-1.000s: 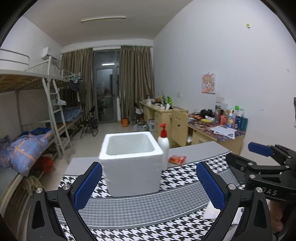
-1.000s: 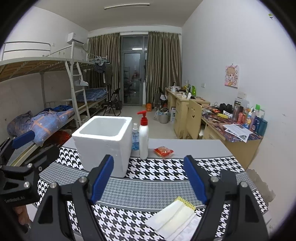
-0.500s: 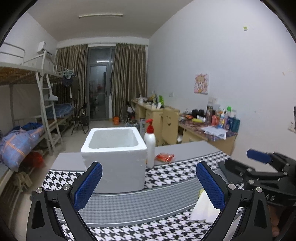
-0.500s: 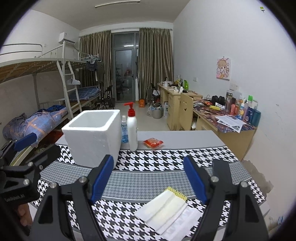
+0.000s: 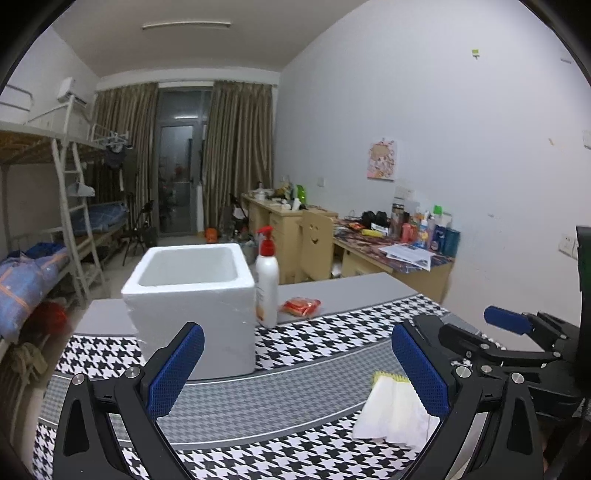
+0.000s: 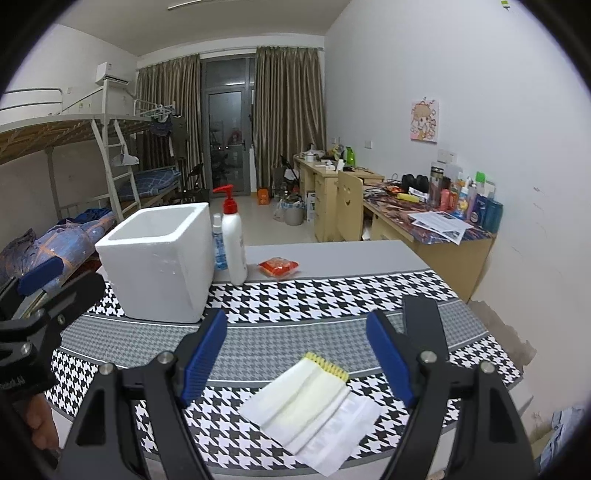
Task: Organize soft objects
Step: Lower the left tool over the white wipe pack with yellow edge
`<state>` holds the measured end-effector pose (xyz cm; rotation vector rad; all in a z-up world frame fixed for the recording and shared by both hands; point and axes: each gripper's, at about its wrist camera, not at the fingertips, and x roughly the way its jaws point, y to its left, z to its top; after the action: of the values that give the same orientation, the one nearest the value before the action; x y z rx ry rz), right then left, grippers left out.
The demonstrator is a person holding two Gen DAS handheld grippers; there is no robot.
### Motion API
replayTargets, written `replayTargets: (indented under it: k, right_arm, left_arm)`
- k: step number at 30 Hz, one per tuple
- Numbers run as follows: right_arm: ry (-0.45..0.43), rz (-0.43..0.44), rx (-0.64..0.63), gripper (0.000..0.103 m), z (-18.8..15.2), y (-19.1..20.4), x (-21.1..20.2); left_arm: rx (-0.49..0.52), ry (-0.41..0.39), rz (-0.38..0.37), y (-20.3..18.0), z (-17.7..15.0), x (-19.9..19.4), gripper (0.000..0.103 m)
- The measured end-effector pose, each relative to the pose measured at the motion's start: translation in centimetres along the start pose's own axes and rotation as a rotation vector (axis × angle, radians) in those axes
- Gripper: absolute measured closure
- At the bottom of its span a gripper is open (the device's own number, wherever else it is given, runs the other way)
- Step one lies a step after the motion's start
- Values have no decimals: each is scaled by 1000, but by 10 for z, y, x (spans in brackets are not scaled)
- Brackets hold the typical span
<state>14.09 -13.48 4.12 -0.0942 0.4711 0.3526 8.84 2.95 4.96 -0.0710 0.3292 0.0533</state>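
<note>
foam box [image 6: 159, 258]: interior hidden | left gripper [image 5: 295, 373], right gripper [image 6: 297, 354]: fingers released, hold nothing

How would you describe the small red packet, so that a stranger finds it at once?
Start at the big white foam box on the houndstooth cloth. Right of it stands a white pump bottle with a red top. The small red packet lies flat on the bare grey table beyond the cloth, just right of that bottle; it is the only red, flat thing there.

White-painted walls [image 6: 369, 92] enclose a dormitory room lit by a ceiling fluorescent tube [image 5: 186, 25]. Brown full-length curtains [image 6: 288, 110] flank a dark glass balcony door [image 6: 227, 140] at the far end. A white metal bunk bed with ladder [image 5: 70, 206] lines one side, light wooden desks [image 6: 436, 236] the other.
</note>
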Motion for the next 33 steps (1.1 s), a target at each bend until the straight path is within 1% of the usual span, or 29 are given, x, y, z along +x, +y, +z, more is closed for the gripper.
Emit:
replayTargets:
  k: [3, 9, 16, 22, 28, 33]
  right_arm:
    - [1, -14, 3, 21, -3, -2, -2]
    - [6, -53, 22, 21, -12, -14, -5]
    - [10, -80, 50, 21, -24, -29, -9]
    - [22, -93, 71, 21, -30, -39, -9]
    - [35, -127, 77, 21, -38, -47, -8]
    - [51, -151, 85, 21, -45, -57, -4]
  left_arm:
    - [33, 11, -17, -9, -4, 5, 1]
    - [60, 36, -46, -23, -12, 14, 1]
    - [57, 69, -63, -33, -19, 27, 1]
    - [77, 90, -90, -45, -27, 34, 1]
    - [96, 128, -117, -58, -40, 46, 1]
    - [124, 162, -119, -70, -50, 59, 1]
